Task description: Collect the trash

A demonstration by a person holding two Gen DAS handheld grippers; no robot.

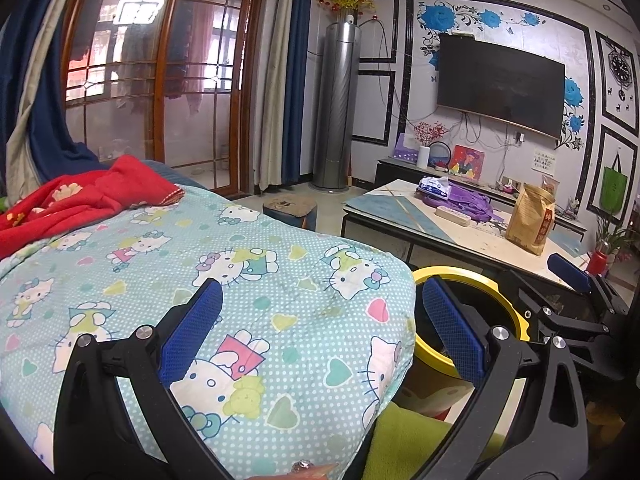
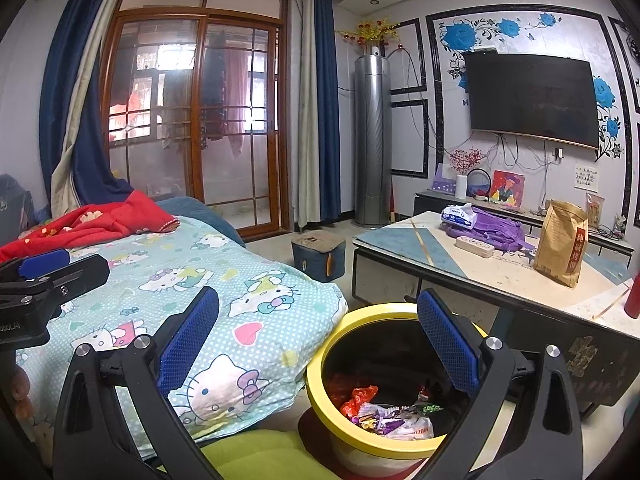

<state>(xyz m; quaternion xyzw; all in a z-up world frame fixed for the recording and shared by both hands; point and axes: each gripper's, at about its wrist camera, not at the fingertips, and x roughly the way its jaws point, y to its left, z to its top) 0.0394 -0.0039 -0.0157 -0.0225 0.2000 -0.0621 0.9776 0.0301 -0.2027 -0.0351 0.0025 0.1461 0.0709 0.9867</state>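
The left gripper (image 1: 320, 320) is held with its jaws spread wide and nothing between them. A quilt (image 1: 200, 264) lies under and between these jaws. The bin (image 1: 516, 316), rimmed in yellow, is seen just behind the right-hand jaw.

The right gripper (image 2: 318, 340) is likewise held with jaws wide apart and empty. The bin (image 2: 320, 364) stands below, mostly between its jaws toward the right-hand one, beside the quilt's edge. Wrappers (image 2: 392, 416) are seen inside the bin.

A tabletop (image 2: 512, 276) beyond the right-hand jaw carries a brown bag (image 2: 560, 240) and a purple bag (image 2: 492, 232).
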